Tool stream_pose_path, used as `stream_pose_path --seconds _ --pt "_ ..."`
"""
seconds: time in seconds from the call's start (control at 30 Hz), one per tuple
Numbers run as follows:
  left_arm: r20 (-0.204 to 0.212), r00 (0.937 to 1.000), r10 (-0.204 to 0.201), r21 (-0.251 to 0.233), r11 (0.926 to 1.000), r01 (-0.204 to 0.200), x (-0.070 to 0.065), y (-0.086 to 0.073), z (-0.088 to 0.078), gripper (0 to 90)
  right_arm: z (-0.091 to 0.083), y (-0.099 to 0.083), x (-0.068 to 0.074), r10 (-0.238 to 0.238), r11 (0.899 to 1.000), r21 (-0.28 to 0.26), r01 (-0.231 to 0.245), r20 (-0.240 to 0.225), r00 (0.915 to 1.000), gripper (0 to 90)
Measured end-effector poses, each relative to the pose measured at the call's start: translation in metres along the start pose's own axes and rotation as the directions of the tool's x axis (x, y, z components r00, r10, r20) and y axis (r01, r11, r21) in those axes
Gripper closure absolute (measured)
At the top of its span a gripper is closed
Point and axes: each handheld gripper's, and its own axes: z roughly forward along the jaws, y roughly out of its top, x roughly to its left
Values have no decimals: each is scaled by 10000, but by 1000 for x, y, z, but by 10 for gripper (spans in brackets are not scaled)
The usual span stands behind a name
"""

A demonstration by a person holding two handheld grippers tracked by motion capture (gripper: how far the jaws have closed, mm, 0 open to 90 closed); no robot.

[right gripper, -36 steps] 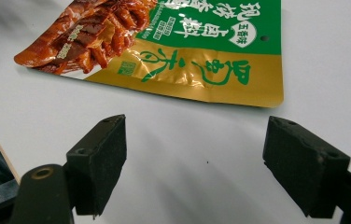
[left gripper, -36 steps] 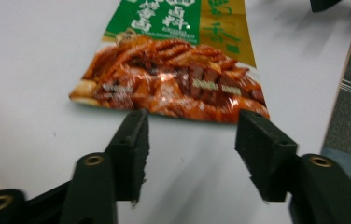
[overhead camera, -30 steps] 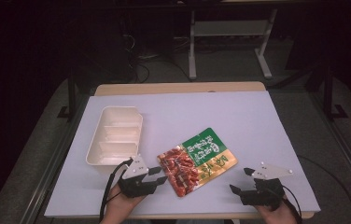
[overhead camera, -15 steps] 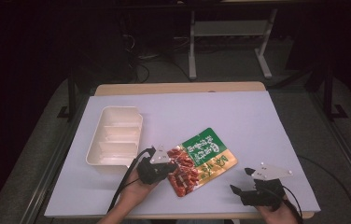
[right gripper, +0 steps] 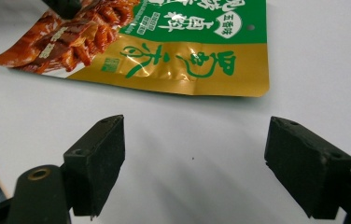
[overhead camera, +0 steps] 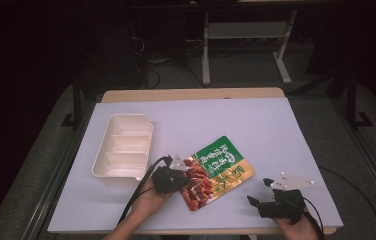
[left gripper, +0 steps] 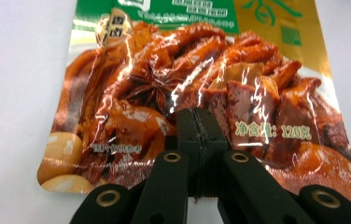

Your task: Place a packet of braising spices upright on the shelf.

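A sealed snack pouch [overhead camera: 219, 169], green and gold with a picture of braised meat, lies flat on the white table [overhead camera: 276, 130] near the front. My left gripper [overhead camera: 185, 177] is over the pouch's left end. In the left gripper view its jaws [left gripper: 197, 119] are shut together, tips resting over the printed pouch [left gripper: 164, 70]; no fold of film shows between them. My right gripper [overhead camera: 257, 191] sits near the front right edge, open, with bare table between its jaws [right gripper: 194, 137]. The pouch's gold end [right gripper: 187, 60] lies just beyond them.
A cream compartment tray [overhead camera: 126, 119] stands empty at the left of the table, just beyond my left hand. A desk frame and cables stand on the dark floor past the far edge. The table's front edge is close under both hands.
My left gripper has slid right from beside the pouch onto its left end. The right gripper has stayed in place, open.
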Motion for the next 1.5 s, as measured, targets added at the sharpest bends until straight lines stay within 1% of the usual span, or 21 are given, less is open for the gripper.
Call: stream_pose_path --seconds 0.1,0.27,0.33,0.37,0.4,0.43,0.47,0.5,0.57,0.63,0.73,0.77,0.8,0.83,0.9,0.93,1.0,1.23,1.3,1.47,1.5 --pt "7 10000 88 119 9999 -88 1 0 0 900 3 1 -4 292 9996 -15 -292 -148 9995 192" --pt "77 9999 142 118 9998 -143 2 0 0 900 10 10 -13 604 9981 -98 -605 -41 9982 191" --pt "156 9998 120 100 9999 -121 2 0 0 900 15 14 -16 811 9967 12 -811 -91 9967 193" --pt "180 9998 95 81 9999 -97 3 -1 0 900 18 16 -18 805 9967 38 -805 -48 9967 197" --pt "181 9998 91 76 9999 -92 3 0 0 900 21 18 -20 790 9967 181 -790 16 9969 200" --pt "167 9998 104 107 9999 -106 3 0 0 900 24 22 -24 871 9959 243 -872 33 9962 204" --pt "149 9998 127 91 9999 -128 2 0 0 900 24 22 -24 871 9959 243 -872 33 9962 204" --pt "85 9998 195 94 9998 -196 2 0 0 900 26 24 -27 963 9950 265 -964 39 9953 205" --pt "22 9997 250 135 9996 -251 1 0 0 900 32 28 -36 1360 9901 341 -1358 -47 9907 215" --pt "52 9996 266 134 9996 -266 1 0 0 900 35 29 -39 1451 9888 381 -1446 -91 9894 217" --pt "164 9997 167 83 9998 -168 3 0 0 900 41 32 -44 1593 9864 447 -1584 -180 9871 236" --pt "169 9997 164 66 9998 -165 3 -1 0 900 42 33 -44 1674 9849 489 -1661 -248 9856 246" --pt "170 9997 160 59 9999 -161 3 -1 0 900 44 34 -45 1633 9855 510 -1617 -278 9862 247" --pt "166 9997 174 84 9998 -176 3 -1 0 900 48 36 -46 1724 9834 630 -1701 -342 9844 247" --pt "76 9997 232 100 9997 -232 2 0 0 900 50 36 -46 1761 9825 692 -1730 -407 9835 249" --pt "54 9996 263 133 9996 -264 1 0 0 900 52 36 -45 1786 9817 753 -1749 -452 9829 265" --pt "49 9996 260 126 9996 -261 1 0 0 900 53 36 -44 1690 9831 813 -1643 -547 9841 281" --pt "36 9997 225 126 9997 -226 1 0 0 900 56 35 -40 1707 9814 1026 -1624 -778 9822 333" --pt "33 9997 225 130 9997 -225 1 0 0 900 57 35 -39 1594 9827 1087 -1503 -809 9839 348" --pt "23 9997 227 131 9997 -227 1 0 0 900 55 35 -38 1636 9839 885 -1555 -934 9821 372" --pt "23 9997 232 133 9996 -233 1 0 0 900 54 35 -37 1687 9836 812 -1610 -1002 9806 383"
